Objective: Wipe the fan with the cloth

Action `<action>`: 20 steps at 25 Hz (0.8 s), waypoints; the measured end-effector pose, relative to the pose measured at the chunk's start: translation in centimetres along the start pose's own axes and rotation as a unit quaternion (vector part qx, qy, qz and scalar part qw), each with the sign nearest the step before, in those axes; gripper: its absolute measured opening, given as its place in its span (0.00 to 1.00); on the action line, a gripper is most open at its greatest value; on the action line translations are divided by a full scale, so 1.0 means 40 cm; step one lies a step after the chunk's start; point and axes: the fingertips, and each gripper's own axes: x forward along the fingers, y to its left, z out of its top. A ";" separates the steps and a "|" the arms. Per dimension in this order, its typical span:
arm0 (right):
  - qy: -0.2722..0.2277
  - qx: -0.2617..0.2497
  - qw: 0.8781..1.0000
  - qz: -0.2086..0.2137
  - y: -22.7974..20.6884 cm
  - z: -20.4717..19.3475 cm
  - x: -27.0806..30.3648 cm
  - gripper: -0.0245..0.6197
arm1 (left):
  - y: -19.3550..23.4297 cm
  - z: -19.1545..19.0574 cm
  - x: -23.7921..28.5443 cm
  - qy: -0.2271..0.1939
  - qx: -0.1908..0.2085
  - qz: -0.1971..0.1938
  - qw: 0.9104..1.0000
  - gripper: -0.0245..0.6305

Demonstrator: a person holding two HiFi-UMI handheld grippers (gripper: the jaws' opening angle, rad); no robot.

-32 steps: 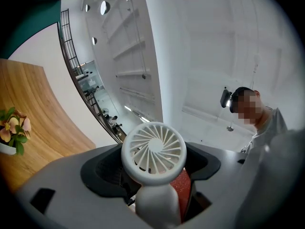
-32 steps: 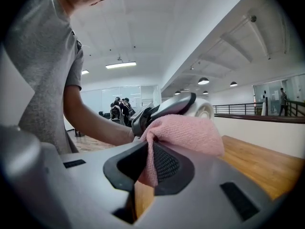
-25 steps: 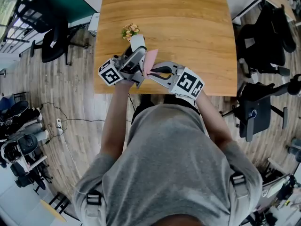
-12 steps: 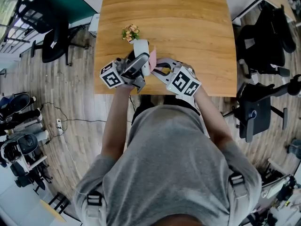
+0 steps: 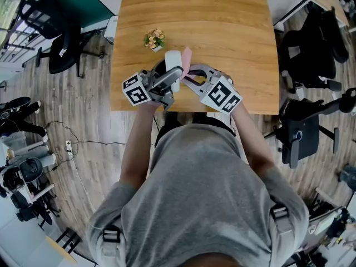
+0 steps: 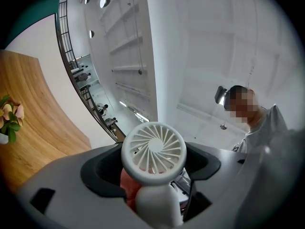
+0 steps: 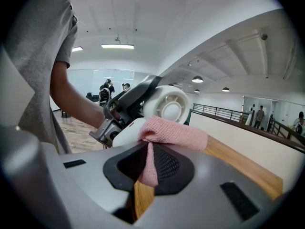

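Observation:
A small white hand-held fan (image 5: 173, 64) is held above the near edge of the wooden table (image 5: 222, 26), and my left gripper (image 5: 169, 78) is shut on its handle. In the left gripper view the round grille of the fan (image 6: 153, 151) faces the camera, with its handle (image 6: 159, 206) between the jaws. My right gripper (image 5: 187, 74) is shut on a pink cloth (image 5: 186, 55). In the right gripper view the cloth (image 7: 174, 132) lies folded against the fan's body (image 7: 167, 104), just below its head. A bit of cloth (image 6: 127, 190) shows behind the fan.
A small pot of flowers (image 5: 154, 39) stands on the table just beyond the fan. Office chairs (image 5: 311, 49) stand on the floor at the right, and another chair (image 5: 61, 43) at the left. The person's body fills the near side.
Both grippers have shifted a little to the right and further from the person, with the fan and the cloth. The fan is now further from the flower pot. The cloth stays against the fan.

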 end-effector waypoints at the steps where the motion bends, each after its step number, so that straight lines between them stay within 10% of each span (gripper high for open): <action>1: -0.003 0.002 1.000 -0.001 0.001 0.006 -0.002 0.10 | 0.003 0.001 -0.005 -0.003 -0.001 0.003 1.000 0.63; 20: -0.029 0.018 0.999 0.039 0.077 0.085 0.059 0.10 | 0.098 0.034 -0.056 -0.003 0.027 0.077 0.997 0.63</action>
